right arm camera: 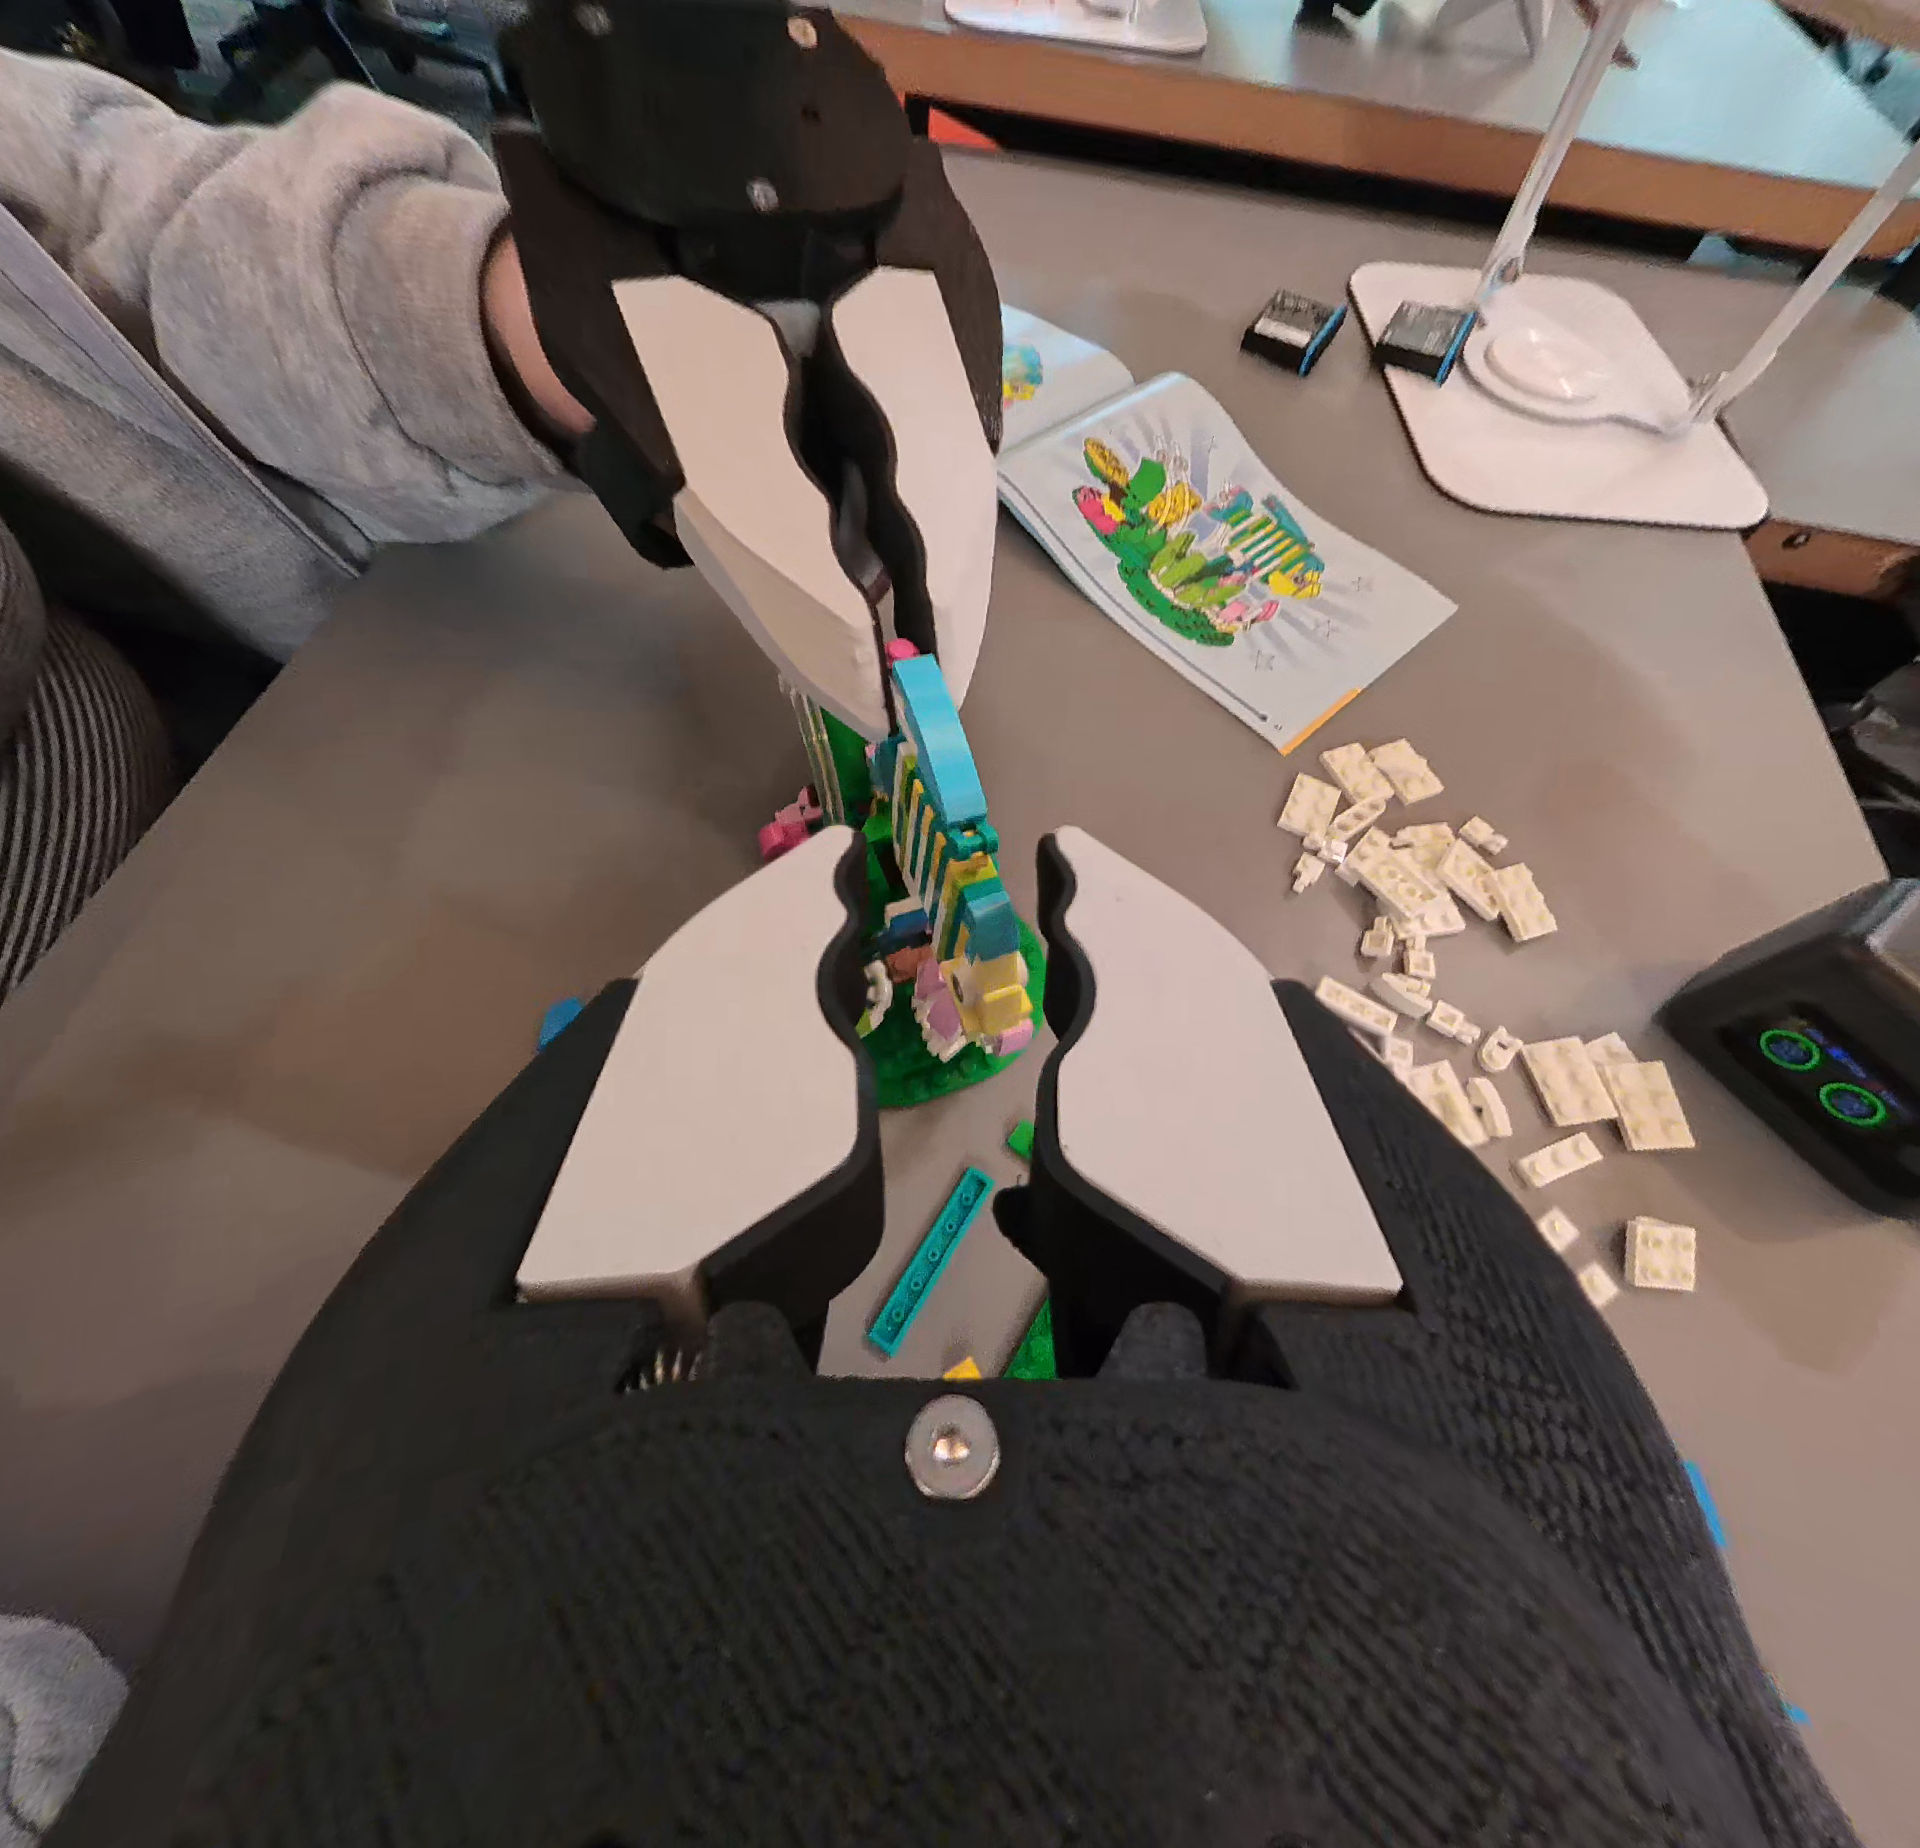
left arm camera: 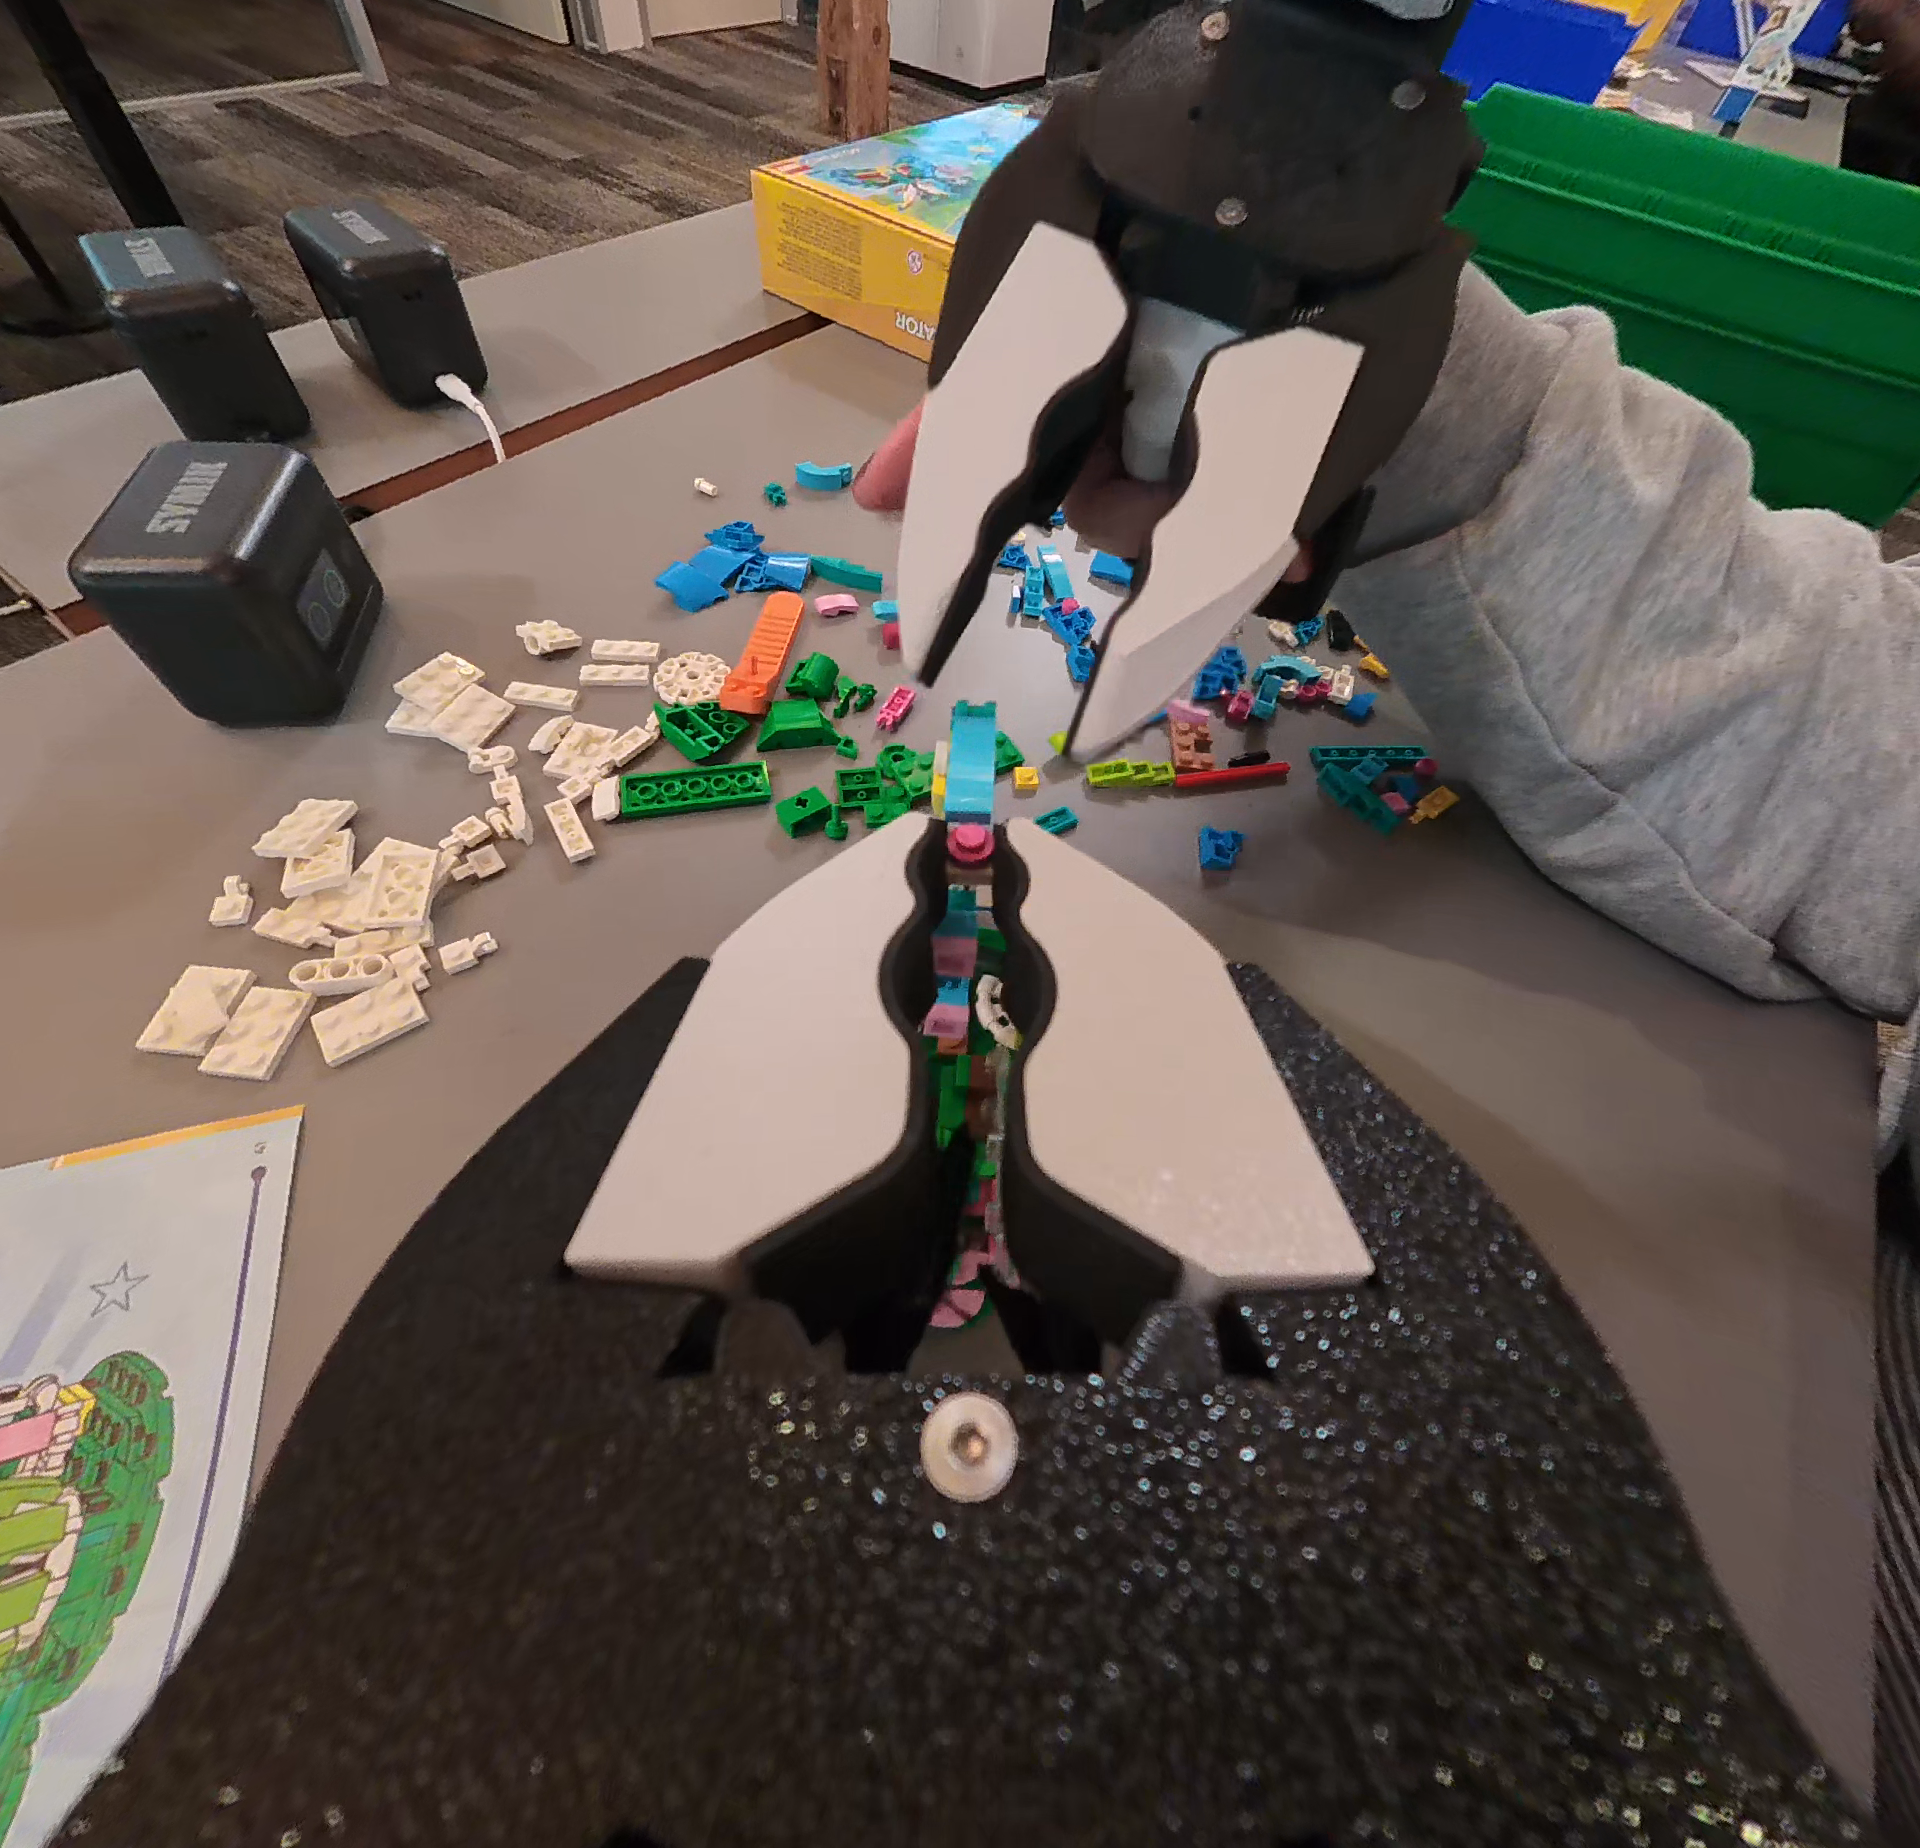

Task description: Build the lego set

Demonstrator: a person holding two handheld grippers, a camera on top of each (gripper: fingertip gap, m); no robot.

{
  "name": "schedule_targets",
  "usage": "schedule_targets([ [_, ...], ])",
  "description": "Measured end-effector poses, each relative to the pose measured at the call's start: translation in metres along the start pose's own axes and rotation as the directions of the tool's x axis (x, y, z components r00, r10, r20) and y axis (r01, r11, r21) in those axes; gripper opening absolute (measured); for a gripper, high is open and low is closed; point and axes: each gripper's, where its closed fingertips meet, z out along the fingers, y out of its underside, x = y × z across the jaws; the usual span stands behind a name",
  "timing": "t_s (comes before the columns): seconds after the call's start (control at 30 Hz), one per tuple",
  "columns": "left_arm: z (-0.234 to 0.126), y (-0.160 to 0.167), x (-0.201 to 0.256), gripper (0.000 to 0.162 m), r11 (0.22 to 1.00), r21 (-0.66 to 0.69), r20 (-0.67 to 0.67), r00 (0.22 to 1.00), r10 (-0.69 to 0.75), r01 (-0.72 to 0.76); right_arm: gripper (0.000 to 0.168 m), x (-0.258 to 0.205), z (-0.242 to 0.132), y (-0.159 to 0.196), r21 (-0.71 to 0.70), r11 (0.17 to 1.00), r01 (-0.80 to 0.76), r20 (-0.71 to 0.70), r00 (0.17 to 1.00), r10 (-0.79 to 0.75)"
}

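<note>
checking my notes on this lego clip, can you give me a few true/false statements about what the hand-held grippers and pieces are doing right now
1. The left hand-held gripper is shut on the partly built lego model. True.
2. The right hand-held gripper is clamped on a white plate. False: its fingers stand apart with nothing between them.
3. The orange brick separator lies among the loose pieces on the table. True.
4. The white pieces are mixed evenly with the blue ones. False: they lie in their own pile.
5. The instruction booklet lies open on the table. True.
</note>
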Motion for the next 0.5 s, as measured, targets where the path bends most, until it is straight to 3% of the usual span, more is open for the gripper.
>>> schedule_targets([
  [0.13,-0.001,0.0,-0.001,0.008,1.0,-0.004,0.003,1.0,-0.001,0.001,0.023,0.002,-0.002,-0.002,0.018,1.0,0.015,-0.016,1.0,-0.014],
  [0.5,-0.002,0.0,-0.002,0.007,1.0,0.005,0.002,1.0,-0.01,0.01,0.029,0.001,0.008,0.007,-0.028,1.0,0.013,0.002,1.0,-0.013],
])
